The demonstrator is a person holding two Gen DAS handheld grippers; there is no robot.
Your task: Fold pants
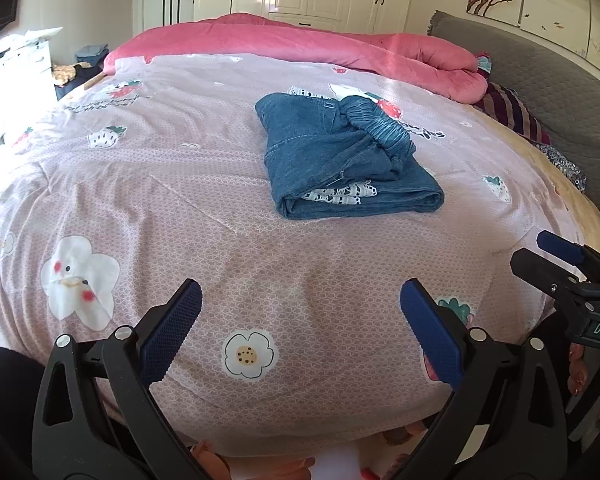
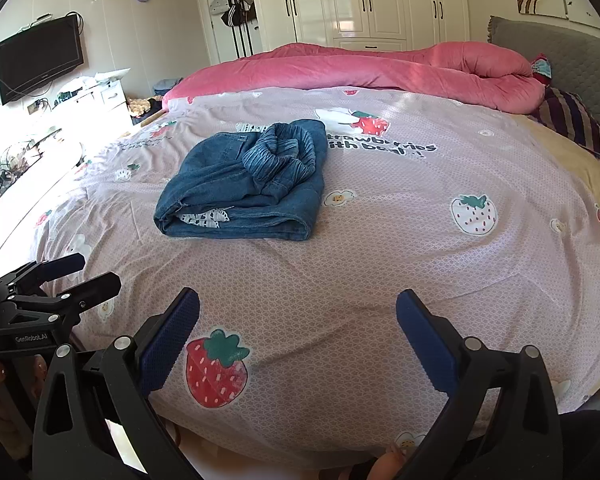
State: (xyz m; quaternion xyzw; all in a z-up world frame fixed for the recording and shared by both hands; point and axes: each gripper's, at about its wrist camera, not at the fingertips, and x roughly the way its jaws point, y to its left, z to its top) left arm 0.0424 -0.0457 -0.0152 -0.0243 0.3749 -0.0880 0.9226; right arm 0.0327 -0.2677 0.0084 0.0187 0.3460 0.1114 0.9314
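Blue denim pants (image 1: 340, 160) lie folded into a compact bundle on the pink printed bedsheet (image 1: 180, 208), with the gathered waistband on top and a bit of white lace showing at the near fold. The right wrist view has the same pants (image 2: 244, 188) left of centre. My left gripper (image 1: 300, 300) hovers open over the near part of the bed, well short of the pants, nothing between its fingers. My right gripper (image 2: 298, 308) is likewise open and empty near the bed's front edge. Each gripper shows at the edge of the other's view.
A rolled pink quilt (image 1: 300, 44) lies across the far side of the bed, by a grey headboard (image 1: 540, 88) and striped pillow (image 1: 512, 112). White wardrobes (image 2: 364, 0) stand behind. A wall TV (image 2: 40, 60) and cluttered dresser (image 2: 96, 92) are at left.
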